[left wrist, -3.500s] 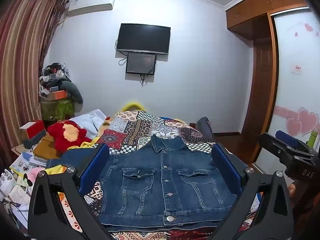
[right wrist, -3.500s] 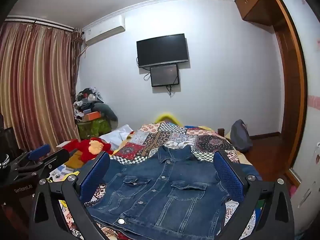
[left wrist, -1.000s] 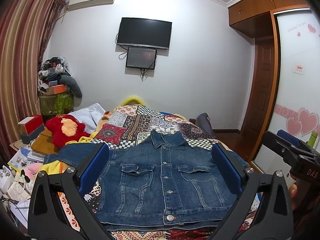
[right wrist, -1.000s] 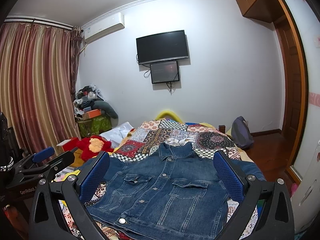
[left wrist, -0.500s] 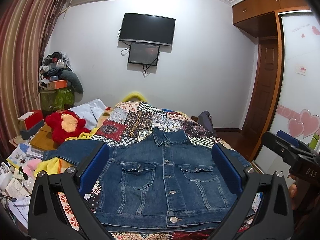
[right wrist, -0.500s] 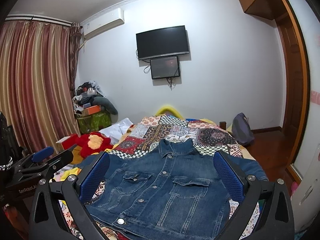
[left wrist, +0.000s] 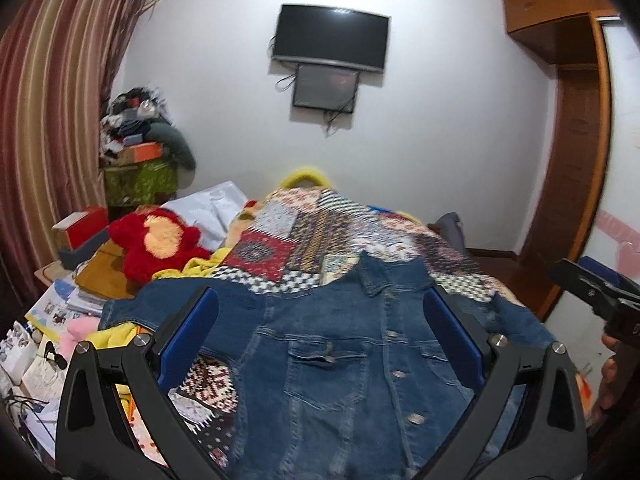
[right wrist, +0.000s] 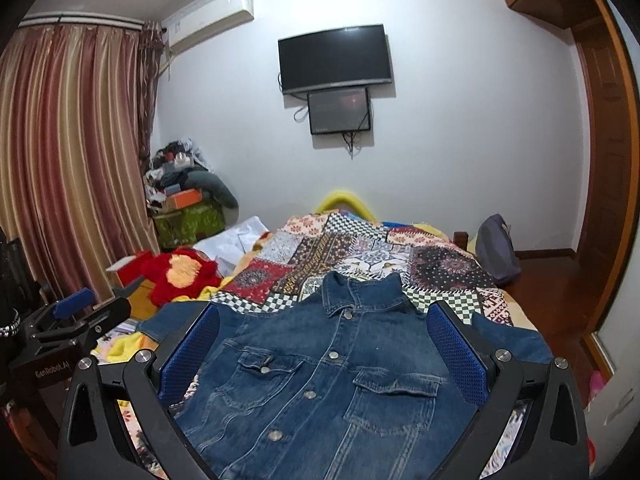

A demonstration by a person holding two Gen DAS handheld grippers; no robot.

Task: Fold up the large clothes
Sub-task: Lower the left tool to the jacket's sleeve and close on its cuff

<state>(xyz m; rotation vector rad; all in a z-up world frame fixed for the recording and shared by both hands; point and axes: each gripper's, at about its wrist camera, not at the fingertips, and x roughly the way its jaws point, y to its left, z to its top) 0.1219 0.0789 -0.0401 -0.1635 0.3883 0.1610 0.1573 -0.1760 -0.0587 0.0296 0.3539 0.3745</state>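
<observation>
A blue denim jacket (left wrist: 352, 356) lies face up and buttoned on the patchwork quilt (left wrist: 320, 232), collar toward the far wall, both sleeves spread out to the sides. It also shows in the right wrist view (right wrist: 332, 368). My left gripper (left wrist: 320, 332) is open and empty, hovering above the jacket's lower left part. My right gripper (right wrist: 324, 344) is open and empty, hovering above the jacket's lower hem. The right gripper also shows at the right edge of the left wrist view (left wrist: 600, 300), and the left gripper at the left edge of the right wrist view (right wrist: 76, 320).
A red plush toy (left wrist: 156, 244) and white cloth (left wrist: 208, 212) lie left of the quilt. Books and papers (left wrist: 52, 320) are stacked at the bed's left edge. A grey bag (right wrist: 496, 252) stands right of the bed. Curtains (right wrist: 68, 160) hang left, a wardrobe (left wrist: 576, 160) right.
The left wrist view has swung left and tilted down a little, so the jacket now sits right of centre. The right gripper has dipped slightly toward the jacket. Both stay open.
</observation>
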